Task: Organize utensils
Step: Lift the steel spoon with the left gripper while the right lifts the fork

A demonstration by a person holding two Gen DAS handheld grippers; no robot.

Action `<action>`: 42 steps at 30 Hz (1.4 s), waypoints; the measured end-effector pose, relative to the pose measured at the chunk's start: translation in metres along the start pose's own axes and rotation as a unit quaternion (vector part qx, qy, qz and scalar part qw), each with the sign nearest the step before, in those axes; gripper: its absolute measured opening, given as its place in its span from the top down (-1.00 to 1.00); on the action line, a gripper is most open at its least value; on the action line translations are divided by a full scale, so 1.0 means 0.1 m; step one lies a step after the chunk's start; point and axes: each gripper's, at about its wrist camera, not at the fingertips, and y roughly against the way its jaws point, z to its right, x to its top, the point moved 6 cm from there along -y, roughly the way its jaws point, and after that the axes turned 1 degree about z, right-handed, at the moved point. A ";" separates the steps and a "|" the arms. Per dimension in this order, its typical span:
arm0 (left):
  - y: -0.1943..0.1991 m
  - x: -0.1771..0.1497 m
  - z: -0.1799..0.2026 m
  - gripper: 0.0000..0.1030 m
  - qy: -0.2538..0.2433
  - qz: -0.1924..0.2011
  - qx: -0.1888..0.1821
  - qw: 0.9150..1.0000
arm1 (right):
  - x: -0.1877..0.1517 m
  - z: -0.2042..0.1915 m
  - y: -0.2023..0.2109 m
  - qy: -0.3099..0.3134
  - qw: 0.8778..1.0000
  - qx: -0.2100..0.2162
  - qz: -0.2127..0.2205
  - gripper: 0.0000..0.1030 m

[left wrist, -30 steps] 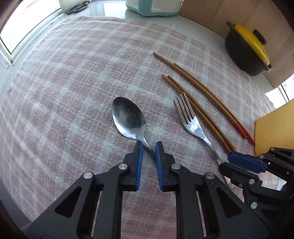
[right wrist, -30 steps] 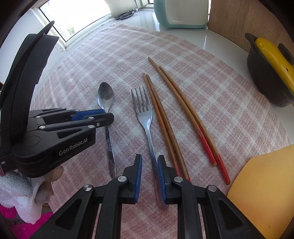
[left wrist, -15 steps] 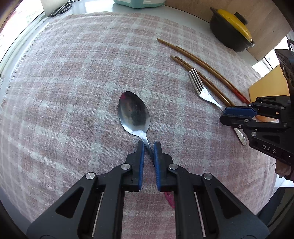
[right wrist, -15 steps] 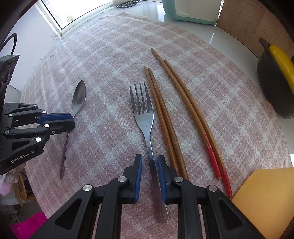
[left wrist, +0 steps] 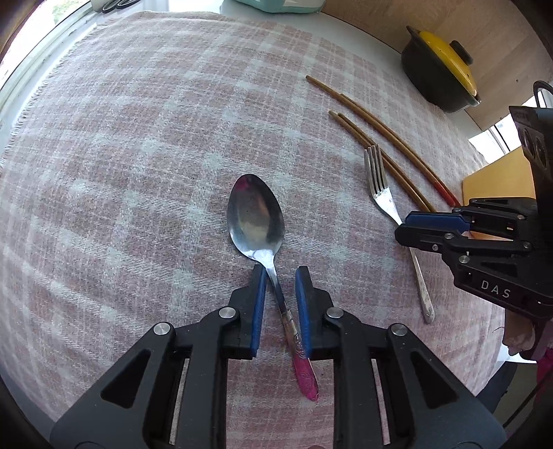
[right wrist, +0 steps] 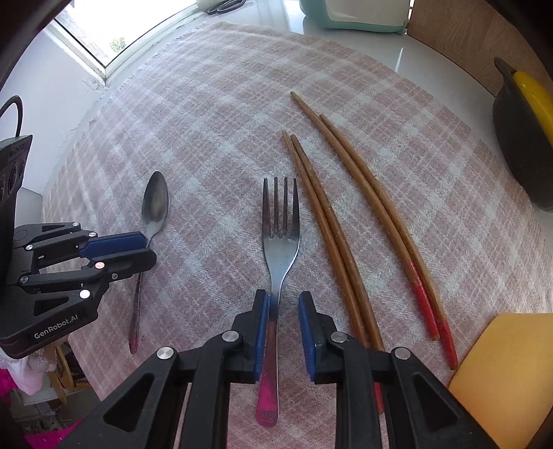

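Grippers both down low over the pink checked cloth (right wrist: 214,114), each straddling one utensil handle. Left gripper (left wrist: 280,279): jaws parted narrow, blue pads (left wrist: 260,304) either side of the spoon (left wrist: 257,221) neck; left pad looks to brush the stem, right pad clear of it, no grip. Spoon lies flat on the cloth, bowl up and pointing to the far edge, handle end tinted pink running back under the gripper toward the near edge. Right gripper (right wrist: 281,300): same, jaws parted narrow around the fork (right wrist: 280,238) handle; left pad touching or just beside it, right pad apart. Fork flat on the cloth, tines to the far edge, handle end pinkish under the gripper.

Order across the cloth, left to right: spoon, fork, then two pairs of wooden chopsticks. Plain brown pair (right wrist: 328,235) just beside the fork's right side, near ends hidden under the right gripper. Red-tipped pair (right wrist: 380,207) further right, apart from the first pair, red ends toward the near edge. All roughly parallel.

Yellow board (right wrist: 501,373) at the near right corner, close to the red tips. Black pot with yellow lid (left wrist: 439,79) at the far right, off the cloth. Teal container (right wrist: 352,15) past the far edge; scissors (right wrist: 224,5) near the window at far left.
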 end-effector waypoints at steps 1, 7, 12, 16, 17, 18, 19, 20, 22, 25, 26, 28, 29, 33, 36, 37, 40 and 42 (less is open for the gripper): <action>0.00 0.02 -0.03 0.65 0.003 0.002 -0.003 1.000 | 0.03 -0.01 -0.03 0.000 1.000 -0.002 -0.001 0.63; -0.03 0.18 -0.07 0.90 0.013 0.018 -0.005 1.000 | 0.16 -0.15 -0.11 0.019 1.000 -0.023 0.006 0.88; 0.03 0.11 -0.11 0.95 0.022 0.031 -0.015 0.999 | 0.14 -0.17 -0.13 0.004 1.000 -0.010 0.016 0.89; 0.09 0.05 -0.16 0.95 0.032 0.041 -0.027 0.998 | -0.04 -0.06 0.02 -0.005 0.999 -0.003 0.032 0.90; 0.11 0.03 -0.17 0.95 0.031 0.046 -0.025 0.998 | -0.06 -0.07 0.05 -0.007 0.999 -0.002 0.038 0.90; 0.16 0.00 -0.18 0.95 0.031 0.051 -0.024 0.998 | -0.14 -0.03 0.11 -0.011 0.999 -0.001 0.044 0.90; 0.26 -0.06 -0.13 0.95 0.035 0.056 -0.027 0.997 | -0.16 -0.03 0.14 -0.015 0.999 0.001 0.050 0.90; 0.30 -0.08 -0.14 0.96 0.041 0.060 -0.032 0.997 | -0.17 -0.01 0.19 -0.018 0.998 0.001 0.057 0.90; 0.39 -0.10 -0.17 0.96 0.048 0.072 -0.039 0.995 | -0.20 -0.01 0.28 -0.022 0.997 -0.004 0.073 0.90; 0.54 -0.13 -0.20 0.96 0.047 0.094 -0.041 0.994 | -0.26 -0.05 0.43 -0.026 0.995 -0.006 0.101 0.90; 0.59 -0.14 -0.21 0.96 0.049 0.099 -0.044 0.993 | -0.27 -0.04 0.49 -0.029 0.993 -0.005 0.110 0.90; 0.66 -0.15 -0.19 0.96 0.052 0.112 -0.046 0.991 | -0.31 -0.05 0.59 -0.034 0.991 -0.005 0.129 0.90; 0.70 -0.15 -0.16 0.96 0.052 0.119 -0.045 0.990 | -0.33 -0.05 0.63 -0.035 0.990 -0.009 0.137 0.90; 0.84 -0.14 -0.04 0.96 0.033 0.139 -0.043 0.989 | -0.40 0.00 0.82 -0.054 0.985 -0.005 0.164 0.99; 0.91 -0.10 0.08 1.00 0.014 0.151 -0.040 0.988 | -0.43 0.02 0.94 -0.053 0.981 -0.017 0.185 1.00; 0.92 -0.09 0.09 1.00 0.011 0.153 -0.038 0.987 | -0.41 0.02 0.94 -0.054 0.982 -0.008 0.182 1.00; 0.90 -0.07 0.09 1.00 0.007 0.150 -0.037 0.988 | -0.40 0.09 0.86 -0.064 0.984 0.013 0.166 0.99; 0.84 -0.06 0.05 1.00 0.013 0.142 -0.038 0.989 | -0.38 0.08 0.74 -0.057 0.988 0.026 0.141 0.89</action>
